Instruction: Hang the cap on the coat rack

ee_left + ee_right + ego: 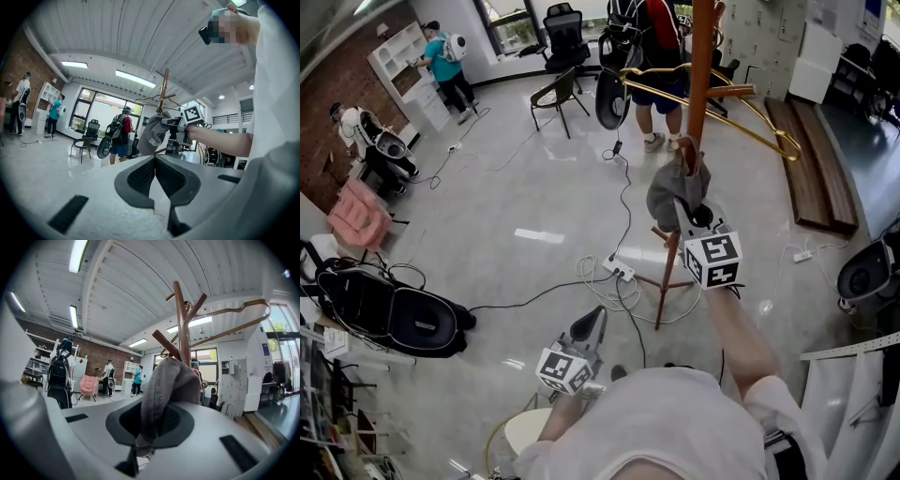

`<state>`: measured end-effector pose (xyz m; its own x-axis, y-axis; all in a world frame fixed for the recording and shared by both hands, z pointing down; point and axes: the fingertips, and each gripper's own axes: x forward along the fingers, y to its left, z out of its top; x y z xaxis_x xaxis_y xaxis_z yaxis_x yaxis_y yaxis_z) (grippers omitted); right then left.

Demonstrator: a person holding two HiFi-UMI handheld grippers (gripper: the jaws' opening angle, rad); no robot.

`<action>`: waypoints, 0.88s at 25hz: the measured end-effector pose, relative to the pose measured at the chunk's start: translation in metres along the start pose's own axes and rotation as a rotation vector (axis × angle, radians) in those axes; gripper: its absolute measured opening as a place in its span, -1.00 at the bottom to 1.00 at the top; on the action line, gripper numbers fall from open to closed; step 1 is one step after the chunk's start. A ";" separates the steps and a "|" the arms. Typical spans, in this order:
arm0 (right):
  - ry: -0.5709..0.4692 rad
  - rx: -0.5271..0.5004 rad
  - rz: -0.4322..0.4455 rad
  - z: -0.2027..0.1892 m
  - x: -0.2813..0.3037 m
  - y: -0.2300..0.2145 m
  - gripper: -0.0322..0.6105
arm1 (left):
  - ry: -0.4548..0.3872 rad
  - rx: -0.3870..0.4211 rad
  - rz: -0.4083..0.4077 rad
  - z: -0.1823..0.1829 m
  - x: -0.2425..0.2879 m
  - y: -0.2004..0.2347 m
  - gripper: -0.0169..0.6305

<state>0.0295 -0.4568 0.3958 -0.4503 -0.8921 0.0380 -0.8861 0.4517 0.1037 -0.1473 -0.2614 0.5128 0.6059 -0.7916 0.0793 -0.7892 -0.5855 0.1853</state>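
Note:
A grey cap [673,192] hangs against the brown coat rack pole [703,84], level with one of its lower pegs. My right gripper [686,214] is shut on the cap's edge from below and to the right. In the right gripper view the cap's fabric [172,380] runs up from between the jaws of the right gripper [150,420] and drapes over a slanted peg [164,344] of the rack [182,319]. My left gripper [593,323] is held low and apart, shut with nothing in it. The left gripper view shows its pads [145,174] meeting, with the cap [152,133] ahead.
Gold curved arms [750,122] stick out from the rack. Cables and a power strip [619,270] lie by its legs. A black bag [394,314] and a pink chair [358,216] stand at left, a wooden bench [811,169] at right. People and chairs [555,94] stand farther off.

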 end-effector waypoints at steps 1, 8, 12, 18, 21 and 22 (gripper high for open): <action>-0.001 0.001 0.000 0.000 0.000 0.000 -0.83 | 0.002 0.000 -0.002 0.000 0.001 -0.001 -0.92; -0.002 0.004 -0.021 -0.002 -0.002 -0.003 -0.83 | 0.007 0.002 -0.005 -0.002 0.001 -0.004 -0.92; -0.008 0.000 -0.019 -0.002 -0.004 0.001 -0.79 | 0.008 0.005 -0.008 -0.004 -0.001 -0.004 -0.92; -0.001 0.024 0.022 0.002 -0.009 0.017 -0.10 | 0.007 0.005 -0.019 0.000 -0.003 -0.006 -0.92; -0.011 -0.002 0.018 0.004 -0.020 0.024 -0.10 | 0.012 0.004 -0.021 0.000 -0.005 -0.006 -0.92; -0.016 -0.008 0.015 0.005 -0.025 0.025 -0.10 | 0.015 0.006 -0.022 0.000 -0.005 -0.006 -0.92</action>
<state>0.0179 -0.4225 0.3928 -0.4650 -0.8850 0.0232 -0.8786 0.4645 0.1113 -0.1457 -0.2546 0.5112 0.6242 -0.7761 0.0896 -0.7764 -0.6035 0.1816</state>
